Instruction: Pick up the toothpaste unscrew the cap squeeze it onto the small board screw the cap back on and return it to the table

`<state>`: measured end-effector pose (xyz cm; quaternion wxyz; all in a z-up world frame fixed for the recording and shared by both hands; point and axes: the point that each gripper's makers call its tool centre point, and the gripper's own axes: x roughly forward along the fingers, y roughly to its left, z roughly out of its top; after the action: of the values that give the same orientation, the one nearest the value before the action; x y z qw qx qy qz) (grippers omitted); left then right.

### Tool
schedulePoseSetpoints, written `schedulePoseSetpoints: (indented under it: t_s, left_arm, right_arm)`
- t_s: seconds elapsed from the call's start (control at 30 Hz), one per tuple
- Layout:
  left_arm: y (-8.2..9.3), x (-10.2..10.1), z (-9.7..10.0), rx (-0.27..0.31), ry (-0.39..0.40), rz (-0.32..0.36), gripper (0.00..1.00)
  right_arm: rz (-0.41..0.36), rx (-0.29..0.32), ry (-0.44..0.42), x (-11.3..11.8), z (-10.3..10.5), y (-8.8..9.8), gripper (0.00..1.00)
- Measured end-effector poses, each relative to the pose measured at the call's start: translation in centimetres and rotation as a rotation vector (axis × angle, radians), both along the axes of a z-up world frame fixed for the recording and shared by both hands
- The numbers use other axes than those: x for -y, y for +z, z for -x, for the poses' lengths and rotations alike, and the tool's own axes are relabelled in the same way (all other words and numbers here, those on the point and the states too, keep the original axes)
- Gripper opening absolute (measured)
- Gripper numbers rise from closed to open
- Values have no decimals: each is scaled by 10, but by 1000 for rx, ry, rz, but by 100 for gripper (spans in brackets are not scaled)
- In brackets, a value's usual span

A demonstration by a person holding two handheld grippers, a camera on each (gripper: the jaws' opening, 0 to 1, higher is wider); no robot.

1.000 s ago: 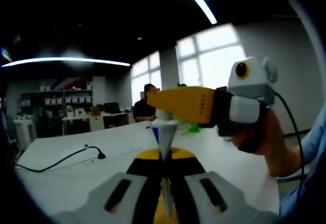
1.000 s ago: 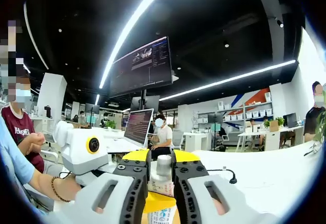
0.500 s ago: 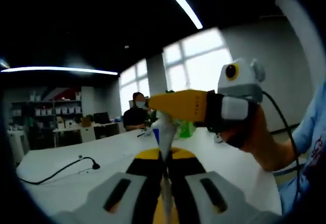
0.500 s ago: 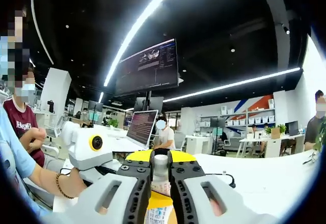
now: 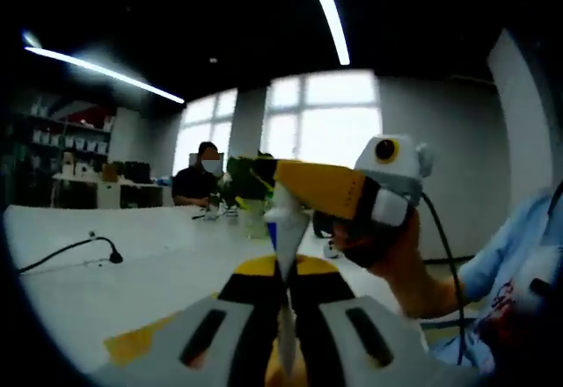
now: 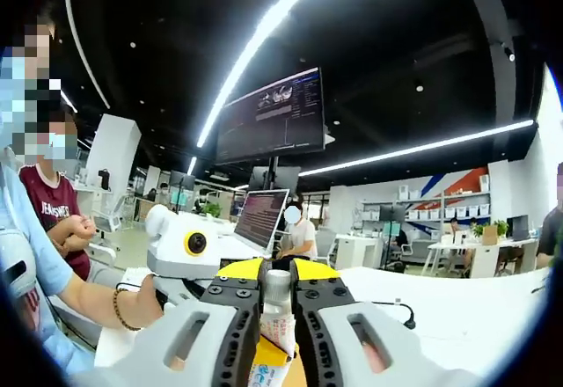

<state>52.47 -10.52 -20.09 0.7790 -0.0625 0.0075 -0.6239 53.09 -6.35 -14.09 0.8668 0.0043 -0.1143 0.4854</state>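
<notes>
Above the white table (image 5: 132, 273), both grippers hold 1 toothpaste tube.
Left gripper (image 5: 283, 295) pinches the soft tube's (image 5: 283, 229) flat tail; right gripper (image 6: 275, 303) clamps the stiff cap (image 6: 277, 286), the better grip.

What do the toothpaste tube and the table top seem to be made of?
The toothpaste tube looks like soft plastic, glossy white with printing; its crimped tail is pinched flat in the left tool. The cap seems harder, pale plastic. The table top appears a smooth matte white laminate, though that is uncertain.
</notes>
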Motion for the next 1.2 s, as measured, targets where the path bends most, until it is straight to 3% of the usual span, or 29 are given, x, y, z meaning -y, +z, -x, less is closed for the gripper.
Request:
schedulePoseSetpoints:
  t_s: [0.1, 0.23, 0.33, 0.4, 0.57, 0.63, 0.7, 0.9, 1.0, 1.1, 1.2]
  left_arm:
    - [-1, 1, 5, -49, -70, 16, 3]
    - [-3, 2, 9, -41, -135, 18, 3]
    - [-4, 2, 19, -77, -228, 26, 2]
    - [0, 0, 23, -118, -275, 56, 2]
    - [-2, 0, 24, -132, -315, 70, 3]
    - [-4, 1, 34, -184, -371, 69, 2]
    - [-5, 1, 34, -190, -376, 79, 2]
    - [-10, 2, 42, -187, -413, 81, 2]
    - [-4, 2, 54, -197, -479, 111, 2]
    - [-1, 1, 56, -197, -490, 130, 2]
    - [0, 1, 59, -207, -504, 144, 2]
  right_arm:
    - [-21, -45, 59, 0, 3, -1, 10]
    - [-72, -117, 155, 0, 7, -4, 9]
    - [-107, -178, 237, -1, 11, -6, 9]
    - [-139, -189, 293, -3, 16, -3, 9]
    - [-126, -197, 336, -2, 23, -5, 9]
    - [-121, -213, 383, -3, 27, -8, 9]
    - [-147, -232, 383, -3, 23, -9, 9]
    - [-138, -199, 454, -6, 31, -12, 9]
    - [-193, -211, 550, -7, 42, -5, 9]
    - [-260, -245, 588, -8, 42, -1, 9]
    - [-275, -245, 610, -9, 44, -2, 9]
